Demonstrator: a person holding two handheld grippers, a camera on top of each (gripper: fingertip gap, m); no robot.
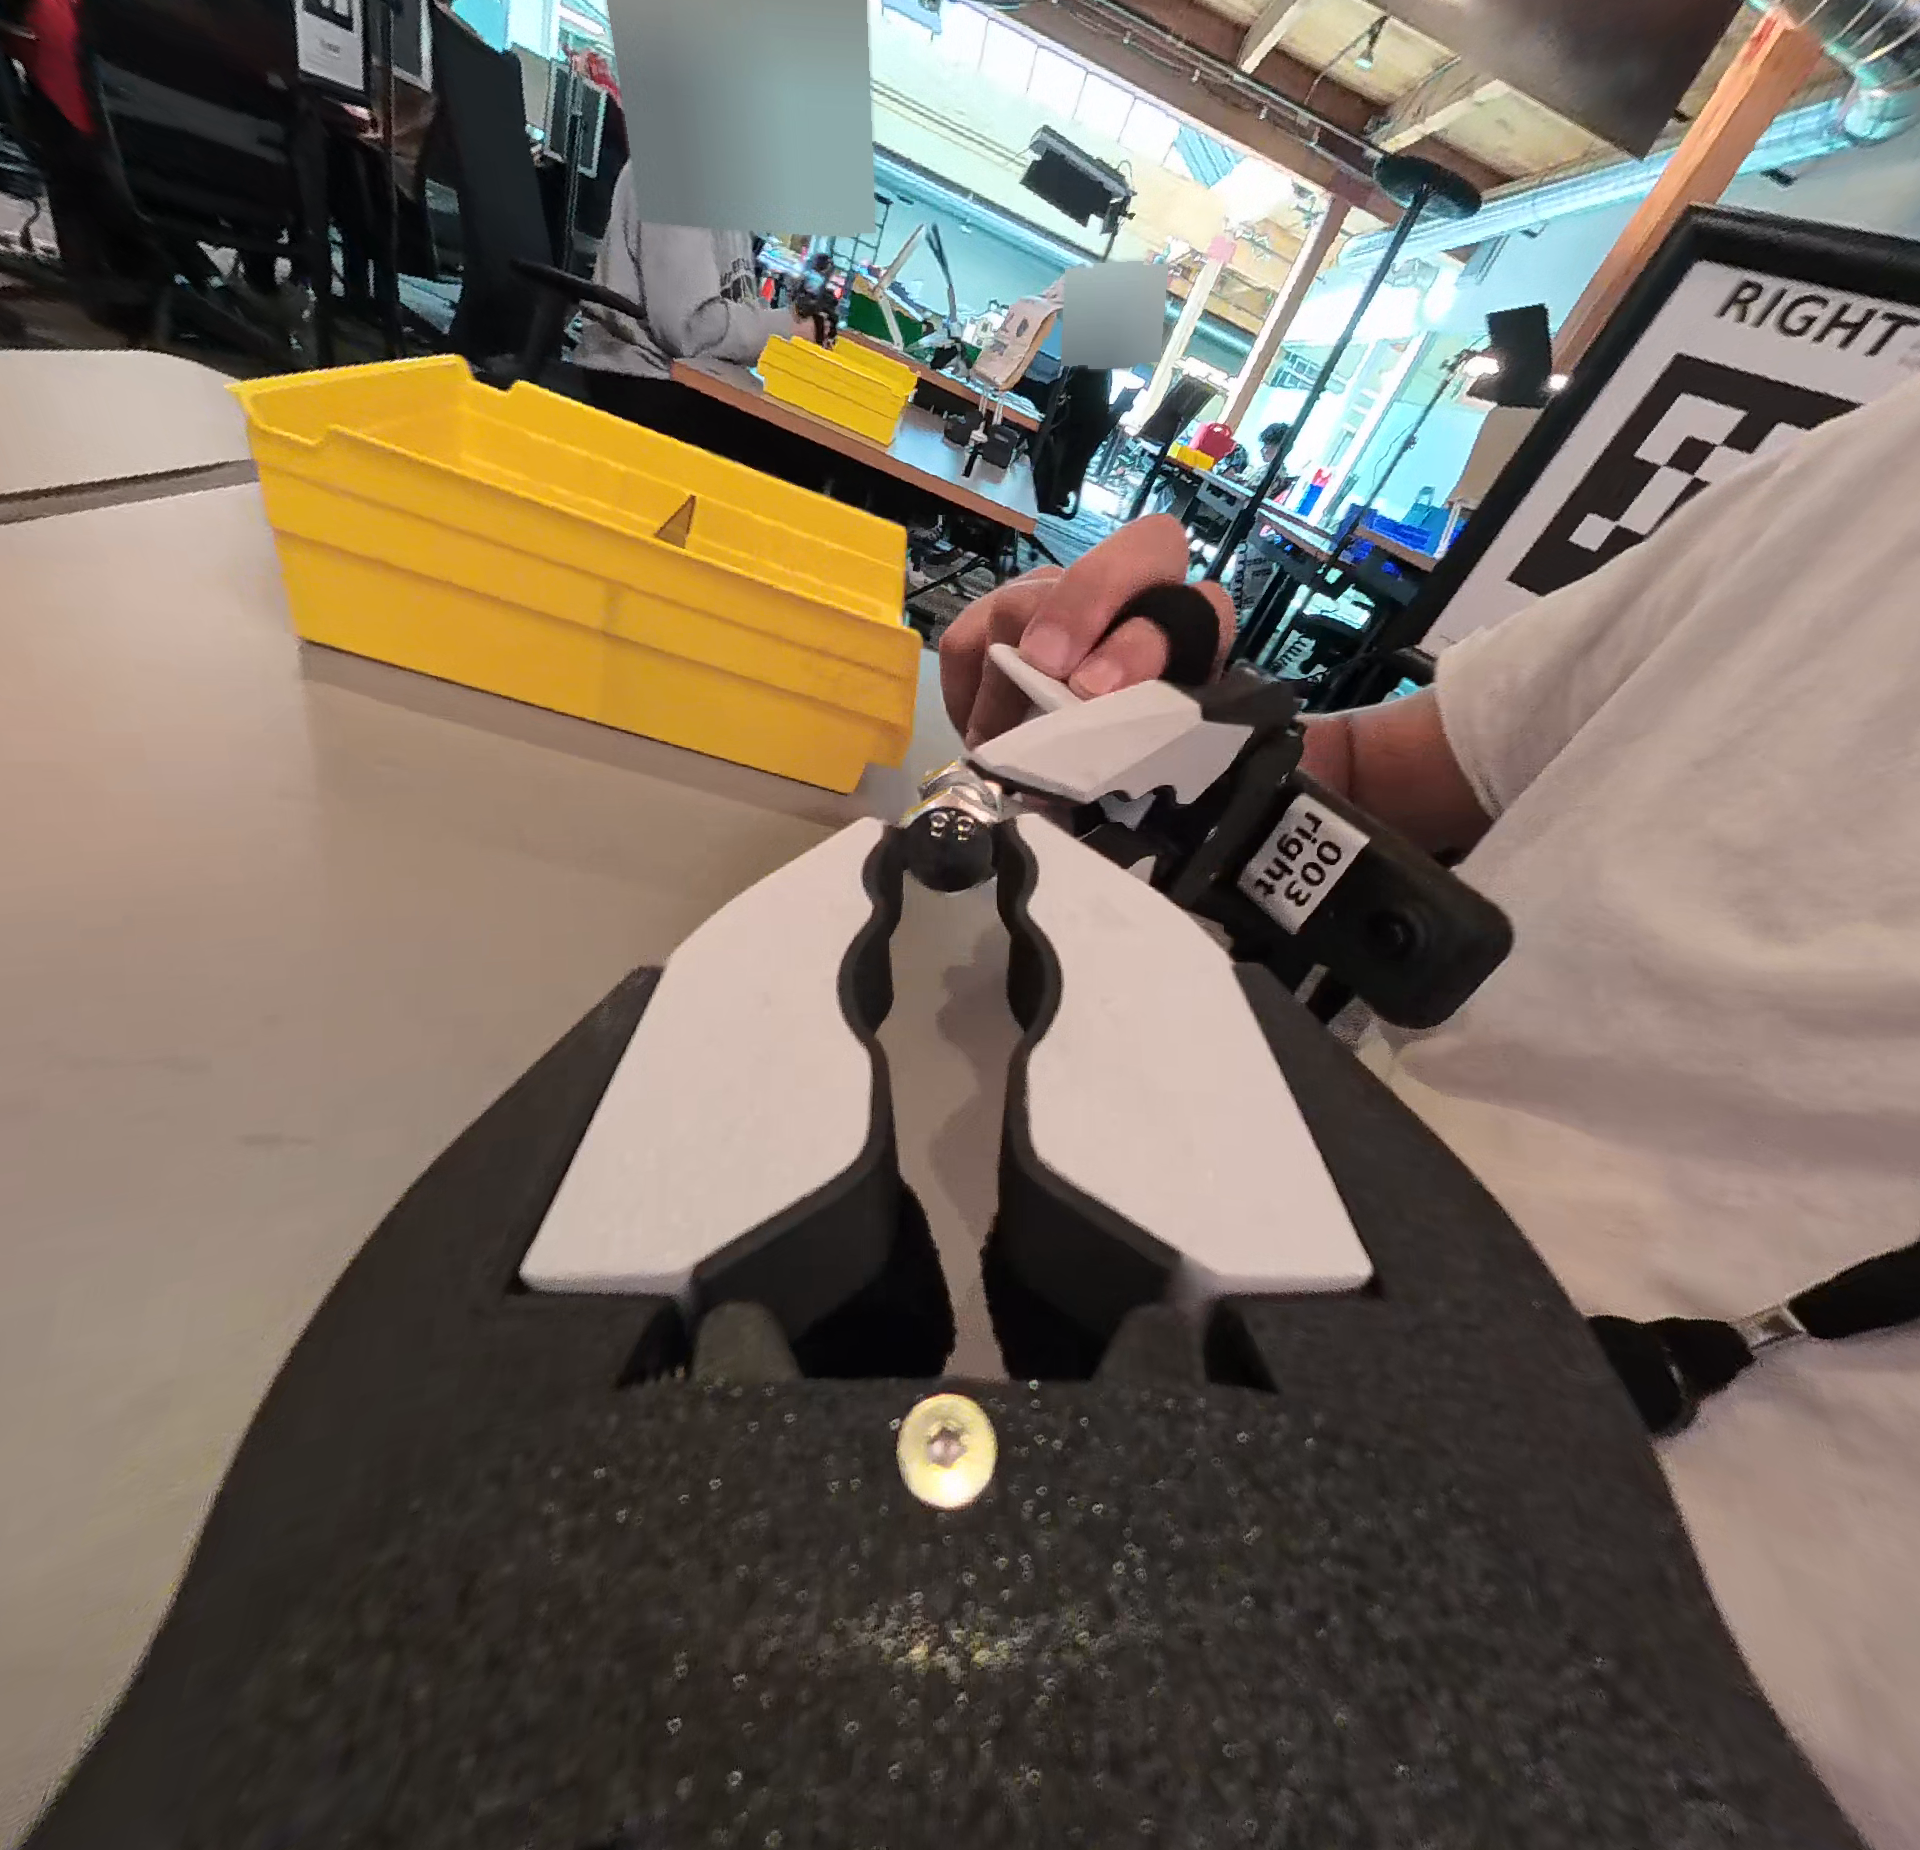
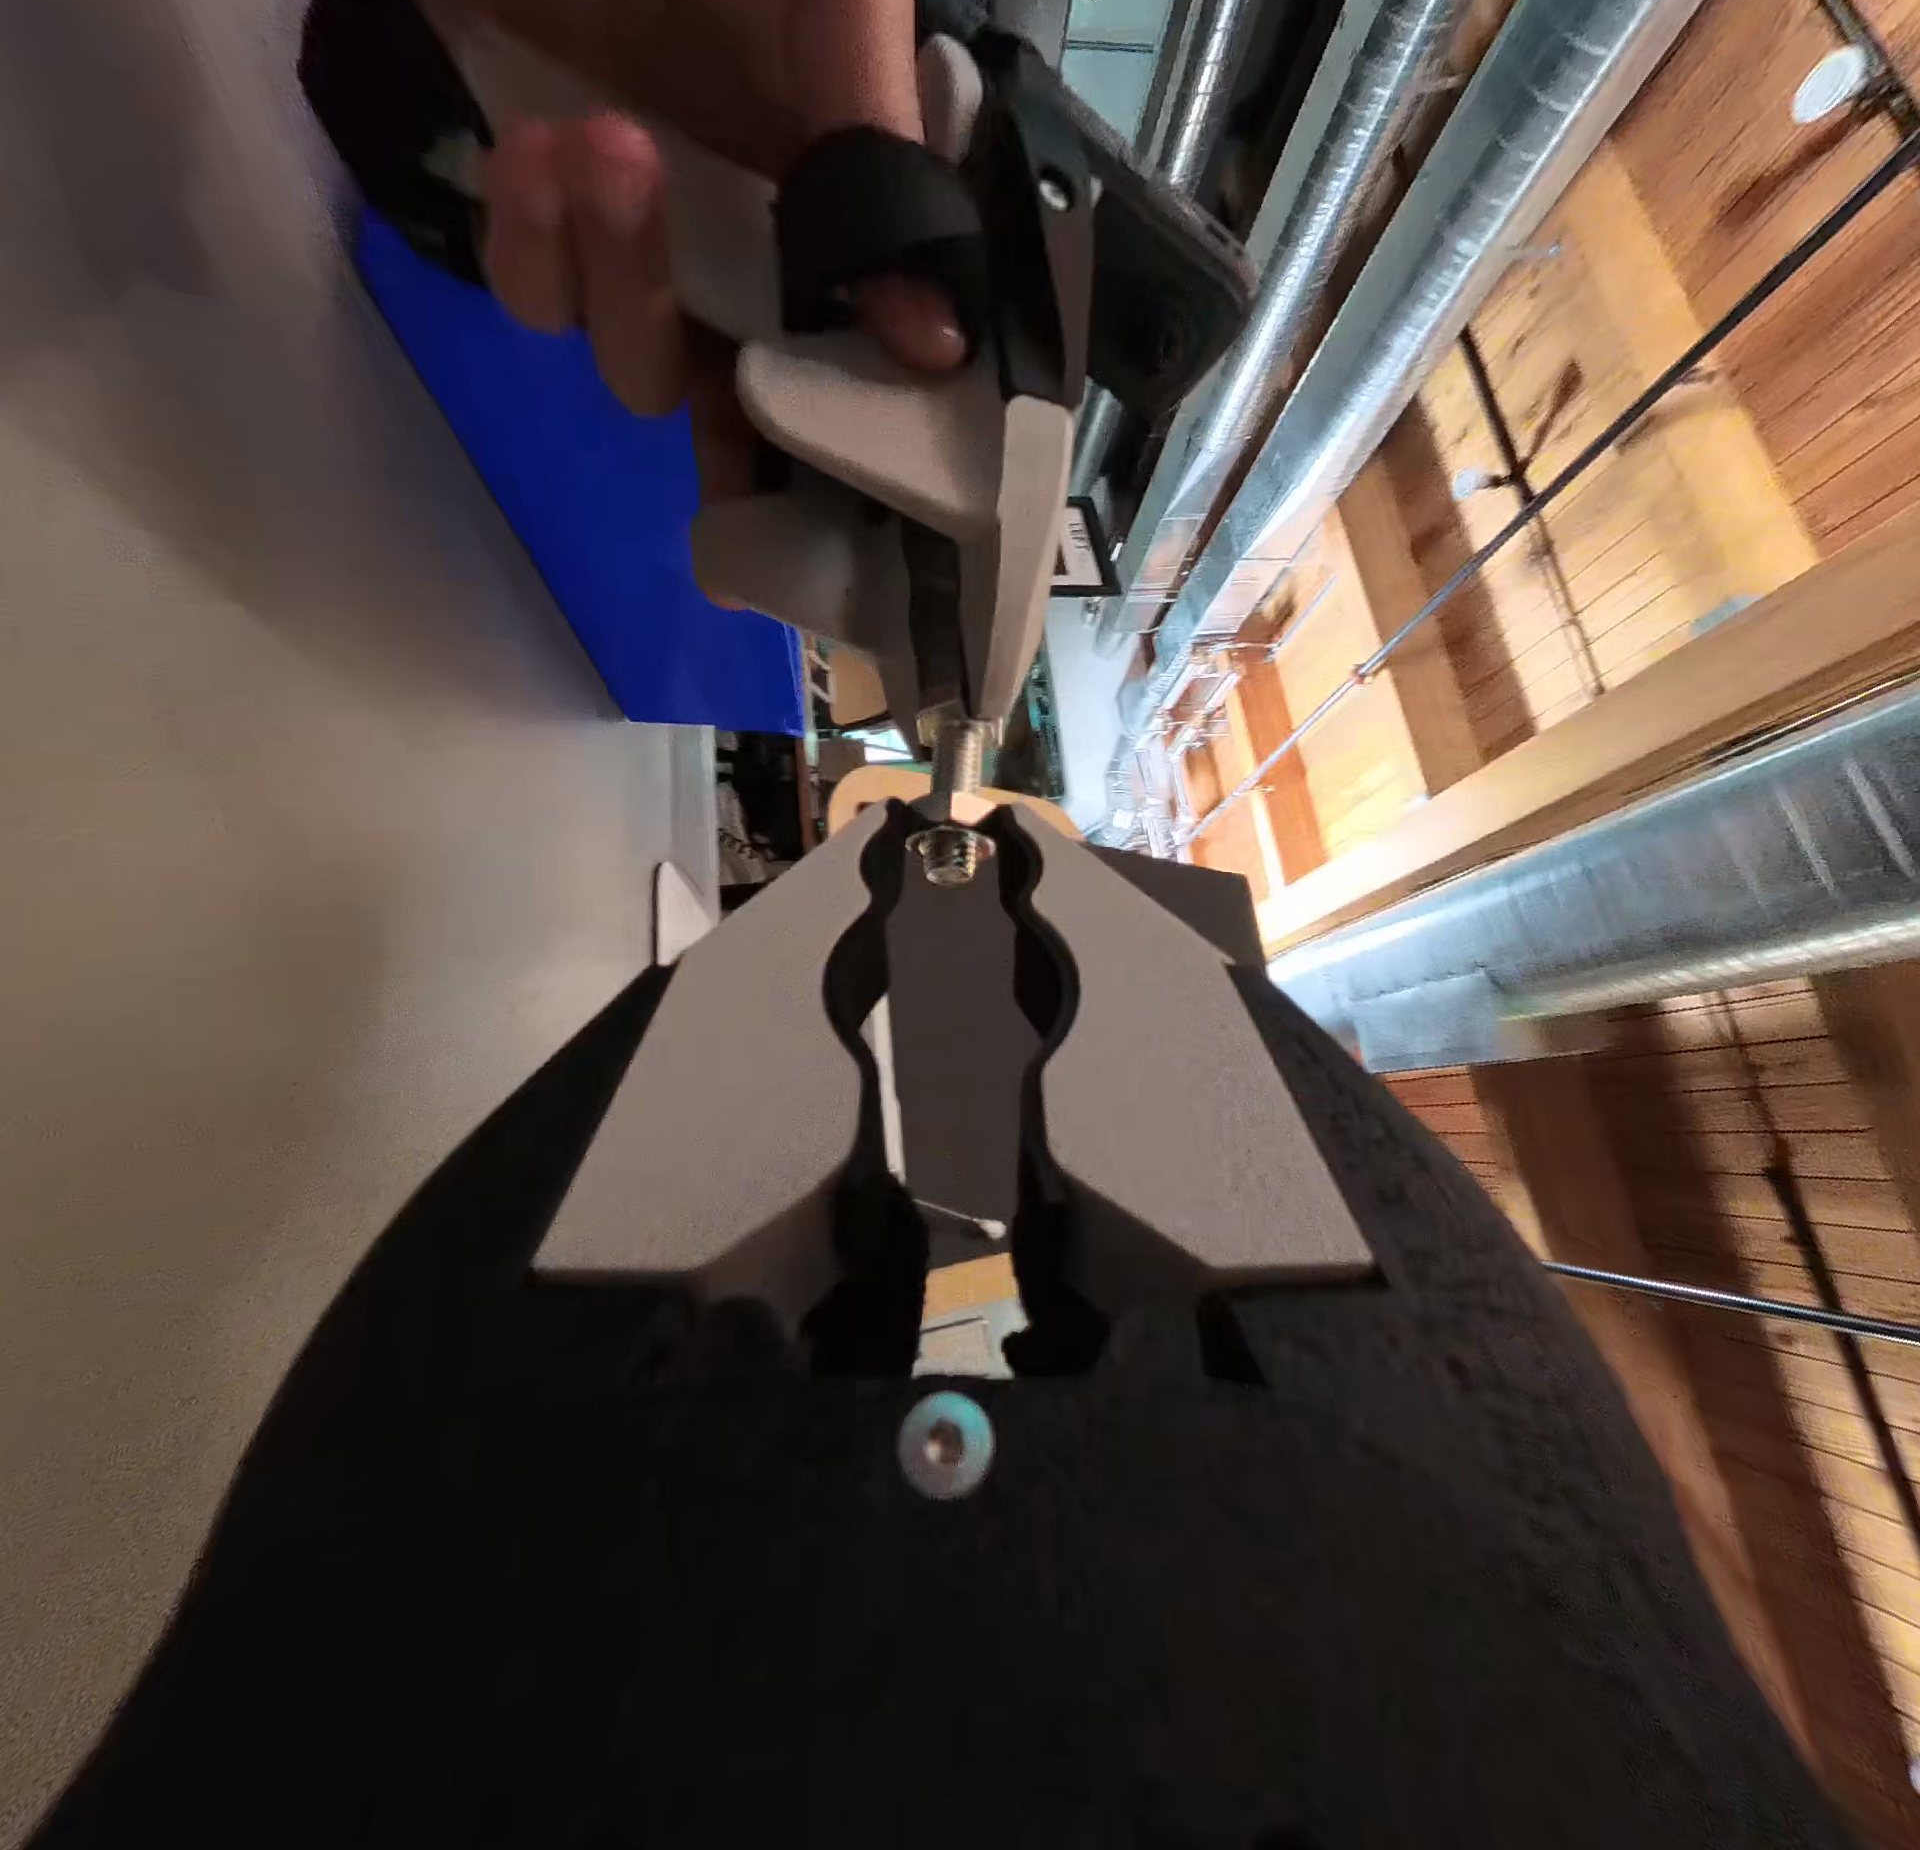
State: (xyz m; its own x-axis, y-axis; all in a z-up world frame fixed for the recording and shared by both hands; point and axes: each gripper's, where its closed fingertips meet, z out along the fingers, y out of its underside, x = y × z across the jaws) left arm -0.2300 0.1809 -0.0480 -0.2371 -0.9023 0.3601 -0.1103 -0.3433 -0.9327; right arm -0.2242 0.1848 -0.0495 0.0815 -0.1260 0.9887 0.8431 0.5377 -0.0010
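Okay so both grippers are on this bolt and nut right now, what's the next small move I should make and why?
Probably twist the right gripper about the bolt's axis while the left gripper holds steady. The left fingers clamp the bolt by its head, the right fingers pinch the flanged nut sitting partway along the thread, and the two grippers meet tip to tip above the table.

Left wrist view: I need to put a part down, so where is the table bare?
The table is bare left of the left gripper, in front of the yellow bin. It is crowded where both jaws meet on the bolt, beside the hand.
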